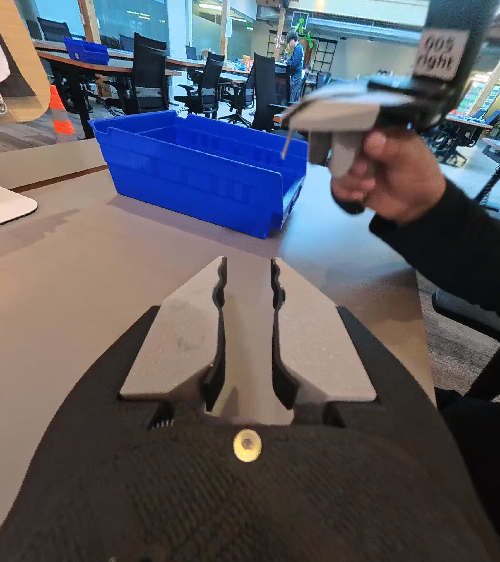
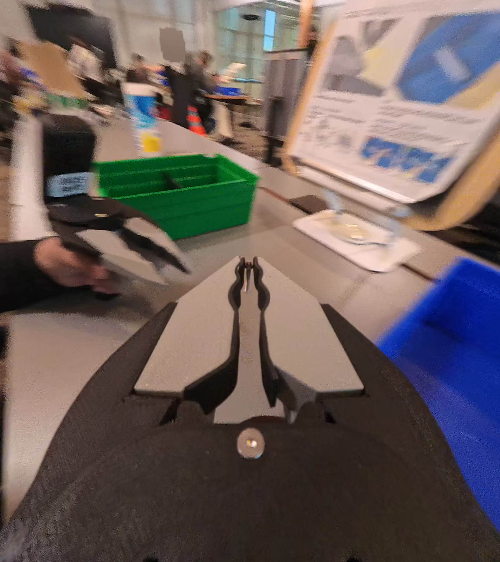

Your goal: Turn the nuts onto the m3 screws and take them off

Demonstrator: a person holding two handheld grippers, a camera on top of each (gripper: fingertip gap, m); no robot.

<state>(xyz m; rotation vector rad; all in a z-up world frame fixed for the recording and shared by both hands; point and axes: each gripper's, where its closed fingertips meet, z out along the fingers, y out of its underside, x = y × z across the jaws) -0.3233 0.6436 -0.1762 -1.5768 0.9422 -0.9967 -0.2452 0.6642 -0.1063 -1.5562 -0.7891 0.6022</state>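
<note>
My right gripper [image 2: 247,262] is shut on a thin metal screw [image 2: 246,278] pinched at its tips, the shank hanging toward the camera. In the left wrist view the right gripper [image 1: 288,118] is raised at the upper right above the blue bin [image 1: 200,179], with the screw [image 1: 286,146] hanging down from its tips. My left gripper [image 1: 248,267] is open and empty, low over the grey table [image 1: 96,273]. It also shows in the right wrist view [image 2: 182,267], blurred, at the left. No nut shows in either view.
A green bin [image 2: 182,197] with a divider stands farther back on the table. The blue bin shows in the right wrist view [image 2: 470,365] at the right. A poster stand with a white base [image 2: 355,240] stands behind. Office chairs and people are in the background. Left tips to right tips: about 11 centimeters.
</note>
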